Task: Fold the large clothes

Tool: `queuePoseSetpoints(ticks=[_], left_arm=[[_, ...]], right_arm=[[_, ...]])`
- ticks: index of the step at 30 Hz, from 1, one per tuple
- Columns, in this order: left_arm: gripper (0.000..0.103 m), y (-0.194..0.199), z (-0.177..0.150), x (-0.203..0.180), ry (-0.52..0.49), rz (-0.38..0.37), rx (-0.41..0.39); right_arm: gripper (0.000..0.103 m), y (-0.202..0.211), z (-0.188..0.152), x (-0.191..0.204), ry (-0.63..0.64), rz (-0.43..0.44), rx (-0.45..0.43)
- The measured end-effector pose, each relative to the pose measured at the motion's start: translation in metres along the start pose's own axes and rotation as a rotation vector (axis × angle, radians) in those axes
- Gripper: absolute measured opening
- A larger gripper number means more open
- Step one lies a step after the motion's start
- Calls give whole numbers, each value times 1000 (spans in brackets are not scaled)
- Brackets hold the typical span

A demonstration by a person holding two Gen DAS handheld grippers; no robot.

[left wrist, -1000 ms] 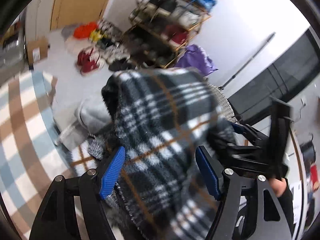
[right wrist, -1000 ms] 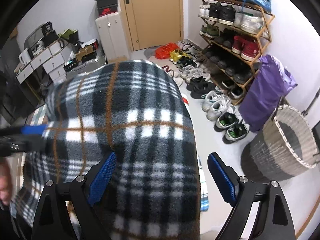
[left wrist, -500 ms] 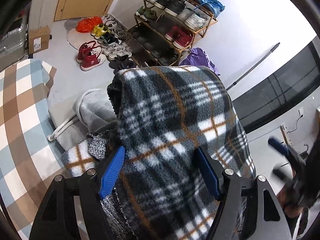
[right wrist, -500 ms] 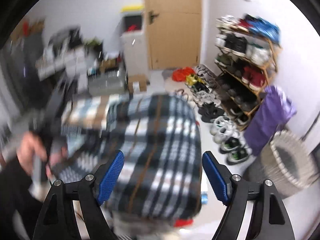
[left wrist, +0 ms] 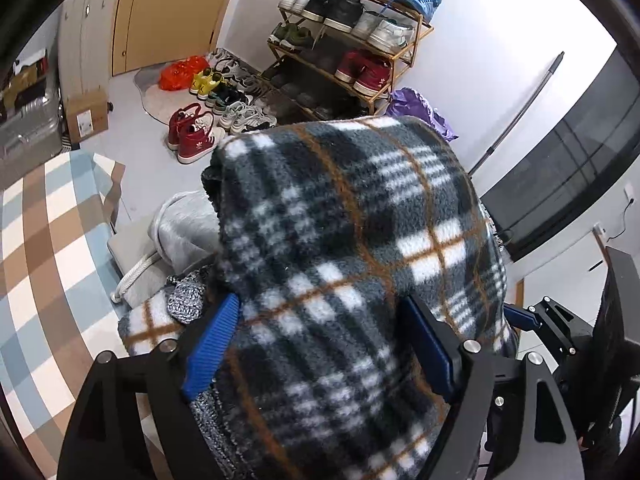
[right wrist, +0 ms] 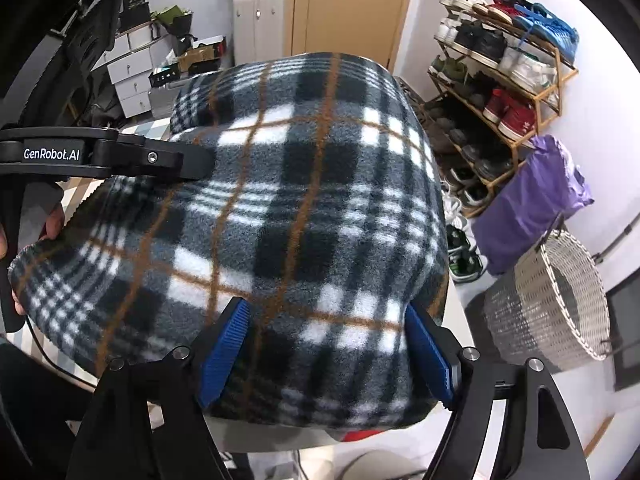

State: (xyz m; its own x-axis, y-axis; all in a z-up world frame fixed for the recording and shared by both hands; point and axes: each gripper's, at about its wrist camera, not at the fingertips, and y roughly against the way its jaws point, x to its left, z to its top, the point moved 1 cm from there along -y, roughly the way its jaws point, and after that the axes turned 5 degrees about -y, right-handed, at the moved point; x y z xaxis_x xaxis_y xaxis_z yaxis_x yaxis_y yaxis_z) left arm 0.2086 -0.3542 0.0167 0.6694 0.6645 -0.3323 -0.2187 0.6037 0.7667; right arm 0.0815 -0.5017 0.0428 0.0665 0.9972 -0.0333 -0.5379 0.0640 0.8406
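Observation:
A folded black, white and brown plaid fleece [left wrist: 340,220] fills both wrist views. My left gripper [left wrist: 320,344] straddles one end of it. Its jaws are opening, with the fleece still between the blue pads. One of its black fingers [right wrist: 152,156] lies across the top of the fleece [right wrist: 300,180] at the left of the right wrist view. My right gripper [right wrist: 326,344] is shut on the other end, both pads pressed into the fabric. Part of it shows at the right edge of the left wrist view [left wrist: 560,320]. A hand holds the left gripper's handle.
Under the fleece lie a grey hoodie [left wrist: 184,228], a knit piece and another plaid cloth. A checked rug [left wrist: 40,240] is at the left. A shoe rack [right wrist: 500,60], purple bag [right wrist: 532,200] and wicker basket [right wrist: 552,300] stand at the right, with shoes on the floor.
My right gripper swung back over the fleece and its jaws narrowed around the bundle. The left gripper's jaws widened a little while that hand stayed in place.

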Motion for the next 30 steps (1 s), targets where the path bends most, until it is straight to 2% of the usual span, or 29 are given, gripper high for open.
queuePoseSetpoints(ticks=[4, 7, 11, 15, 20, 21, 23, 26, 30], left_arm=[[79, -1, -1, 1, -10, 38, -4], [80, 12, 0, -5, -17, 70, 3], [80, 44, -6, -8, 3, 52, -22], [80, 71, -21, -5, 40, 34, -54], [80, 98, -40, -12, 29, 69, -98], [80, 108, -48, -16, 14, 74, -120], [80, 120, -59, -23, -21, 94, -153], [80, 146, -88, -40, -131, 167, -218], [81, 187, -131, -58, -221, 241, -381]], right_arm=[[81, -2, -7, 4, -19, -7, -49], [85, 14, -10, 7, -55, -10, -106], [86, 45, -5, 1, -95, 3, -193], [94, 63, -5, -6, -181, 65, -245], [95, 83, -13, -6, -301, 152, -294], [97, 94, -22, -4, -334, 200, -335], [103, 112, -36, 1, -363, 242, -398], [103, 143, -73, 20, -368, 237, -542], [103, 173, -116, 43, -378, 217, -654]])
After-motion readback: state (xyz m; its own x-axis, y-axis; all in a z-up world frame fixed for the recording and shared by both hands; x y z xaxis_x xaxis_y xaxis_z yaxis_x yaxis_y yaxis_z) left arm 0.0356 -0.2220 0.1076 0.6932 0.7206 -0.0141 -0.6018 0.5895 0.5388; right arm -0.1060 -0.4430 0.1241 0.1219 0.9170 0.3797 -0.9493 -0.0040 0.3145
